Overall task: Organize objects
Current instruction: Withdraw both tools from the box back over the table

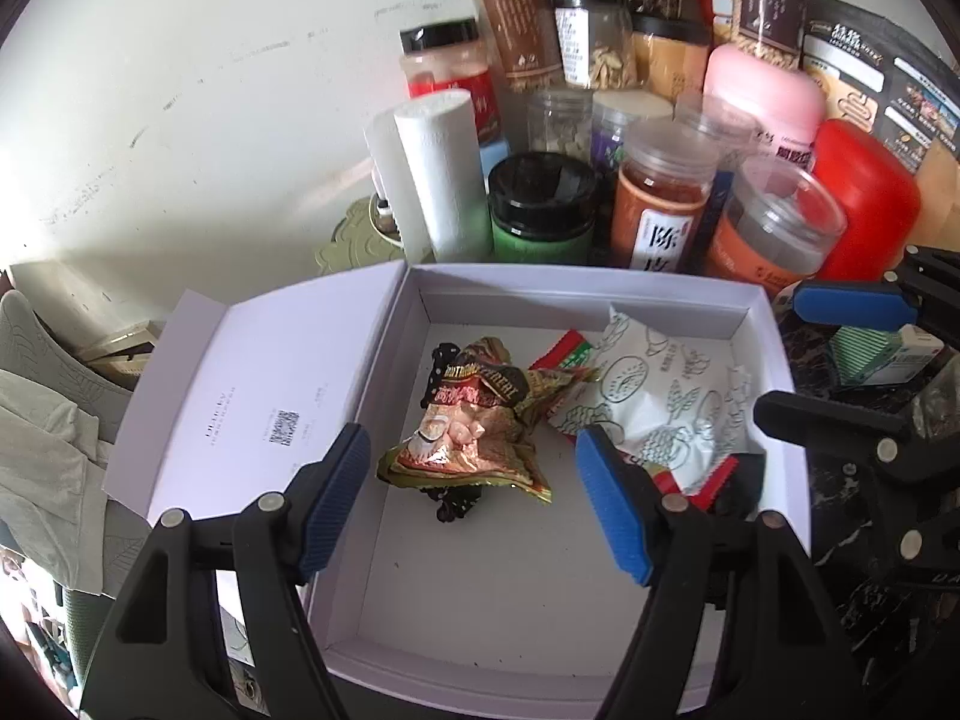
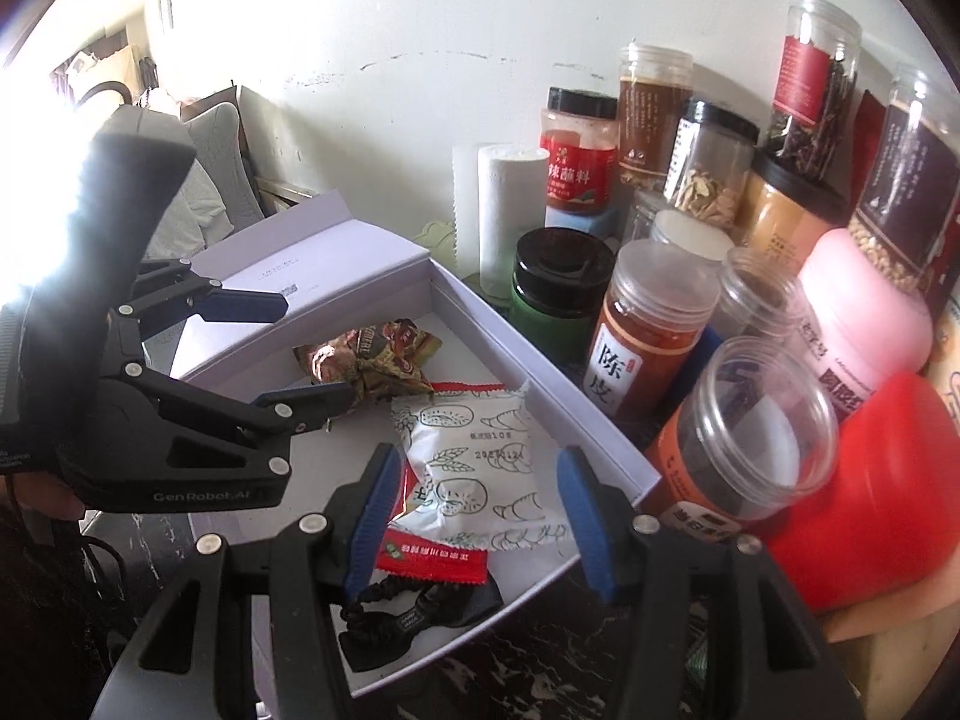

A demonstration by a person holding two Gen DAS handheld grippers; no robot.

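Observation:
An open white box (image 1: 384,630) holds a crumpled gold snack packet (image 1: 474,420), a white packet printed with line drawings (image 1: 660,402) and a red sachet (image 1: 567,354). My left gripper (image 1: 474,501) hangs open above the box floor, just in front of the gold packet, with nothing between its blue pads. My right gripper (image 2: 480,522) is open above the white packet (image 2: 480,462) without touching it. A red sachet (image 2: 432,564) and a black strap (image 2: 408,612) lie under that packet. The left gripper (image 2: 315,348) also shows here, beside the gold packet (image 2: 372,360).
The box lid (image 1: 240,396) lies folded open to the left. Jars crowd behind the box: a green jar (image 1: 540,210), an orange-filled jar (image 1: 660,198), a paper roll (image 1: 438,174), a pink tub (image 1: 762,96) and a red container (image 1: 864,204). The dark marble counter (image 2: 540,660) surrounds the box.

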